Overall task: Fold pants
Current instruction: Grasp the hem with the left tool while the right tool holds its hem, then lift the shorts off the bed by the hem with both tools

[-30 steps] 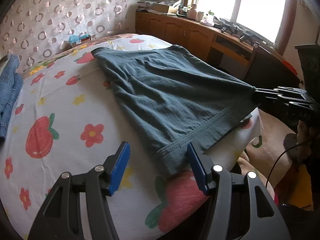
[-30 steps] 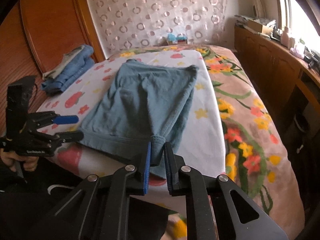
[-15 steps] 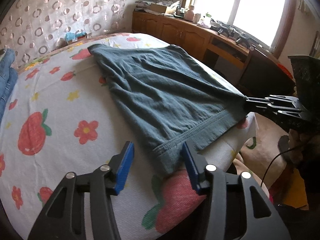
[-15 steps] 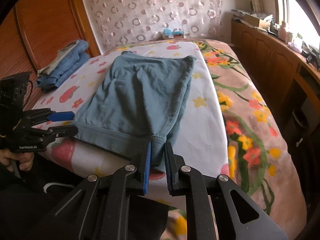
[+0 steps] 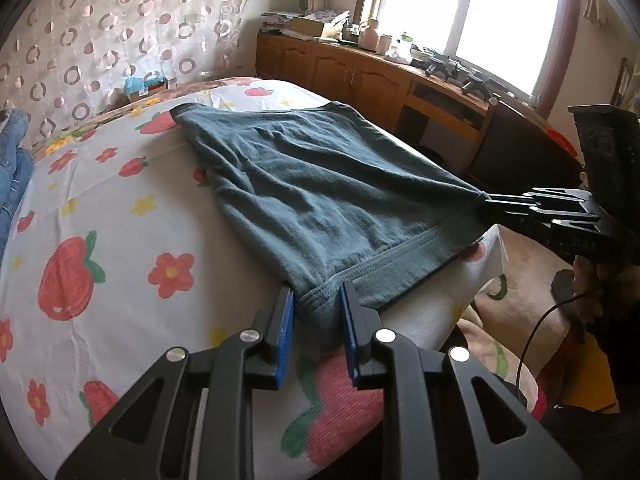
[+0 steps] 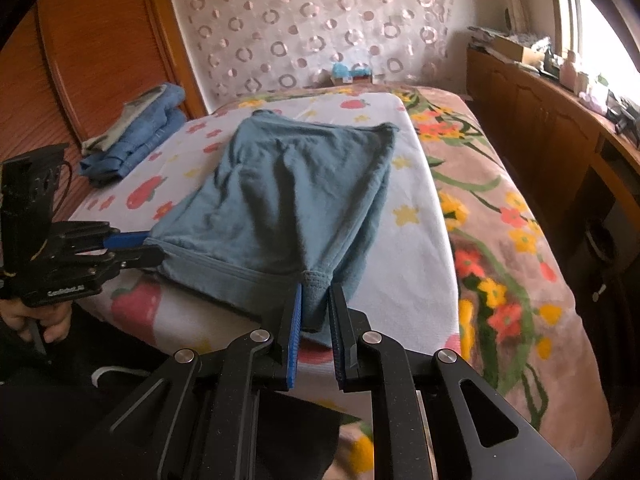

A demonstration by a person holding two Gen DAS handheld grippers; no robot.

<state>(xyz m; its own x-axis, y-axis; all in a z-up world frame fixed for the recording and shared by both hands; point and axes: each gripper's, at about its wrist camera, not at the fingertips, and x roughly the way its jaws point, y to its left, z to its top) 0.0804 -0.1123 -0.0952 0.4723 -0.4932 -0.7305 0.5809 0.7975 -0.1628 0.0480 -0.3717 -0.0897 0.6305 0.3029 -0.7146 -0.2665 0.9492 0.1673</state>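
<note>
Teal-grey cotton pants (image 5: 320,200) lie flat on the strawberry-print sheet (image 5: 100,240) of the bed, hem at its near edge. Left hand-held gripper (image 5: 316,304): jaws closing, one hem corner between the blue pads. Right hand-held gripper (image 6: 314,300): clamped on the other hem corner. Folded blue jeans (image 6: 136,140) sit beyond the pants, near the headboard.

Left gripper (image 5: 316,312) of matte black linked bars with cut-out slots, silver round rivets, blue ribbed pads (image 5: 285,336), right gripper (image 6: 314,312) likewise built, thin black cable at four o'clock, white lettering on the black housing
</note>
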